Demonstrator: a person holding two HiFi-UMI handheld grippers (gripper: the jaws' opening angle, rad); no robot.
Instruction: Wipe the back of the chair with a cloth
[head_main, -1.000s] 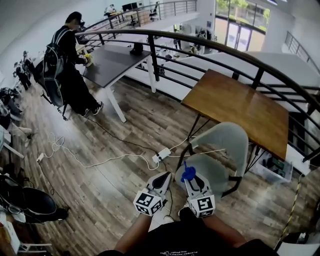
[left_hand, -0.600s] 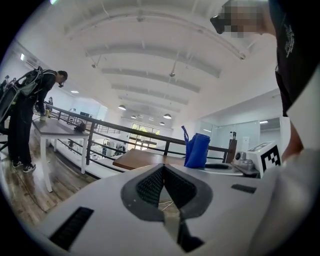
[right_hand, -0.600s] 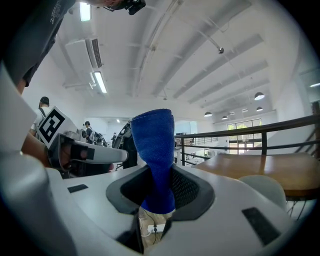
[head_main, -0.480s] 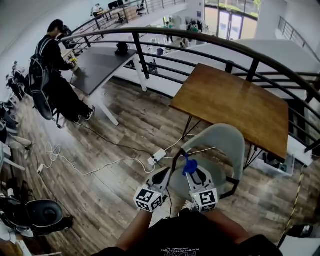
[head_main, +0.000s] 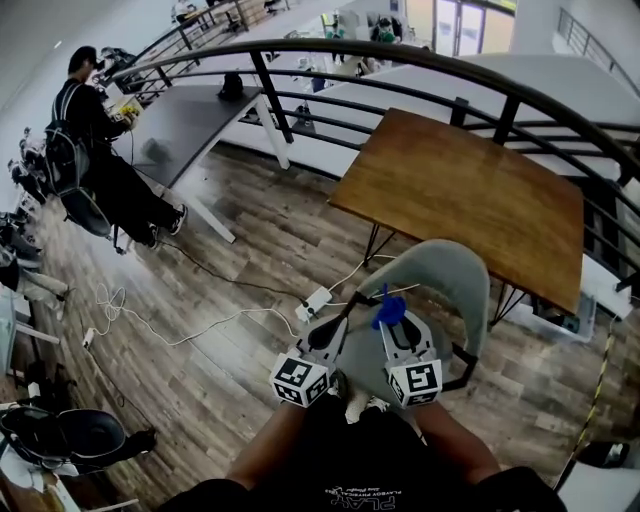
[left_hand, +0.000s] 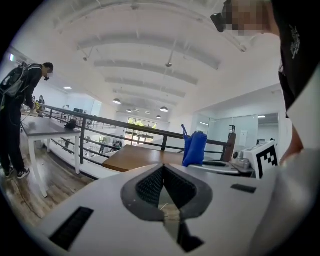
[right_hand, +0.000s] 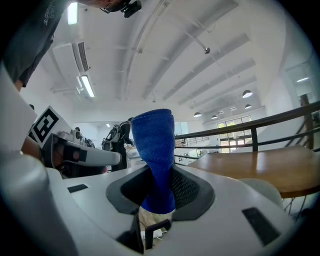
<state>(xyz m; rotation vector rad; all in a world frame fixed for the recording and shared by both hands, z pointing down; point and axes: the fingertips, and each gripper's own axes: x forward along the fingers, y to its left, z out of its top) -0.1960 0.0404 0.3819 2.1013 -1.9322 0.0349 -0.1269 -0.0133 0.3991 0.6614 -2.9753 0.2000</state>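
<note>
The blue cloth (right_hand: 156, 150) stands upright, clamped between the right gripper's (head_main: 392, 325) jaws, above the grey chair's (head_main: 450, 275) seat and in front of its backrest. The left gripper (left_hand: 163, 176), jaws together on nothing, hovers at the chair's left edge.

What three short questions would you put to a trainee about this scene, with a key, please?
1. True or false: the blue cloth is clamped in the right gripper.
2. Pick one: the grey chair stands next to (A) the wooden table, (B) a sofa, (C) a sink.
3. Fill in: the jaws of the left gripper are ____ with nothing between them.

Key: 1 true; 2 A; 3 shut.
</note>
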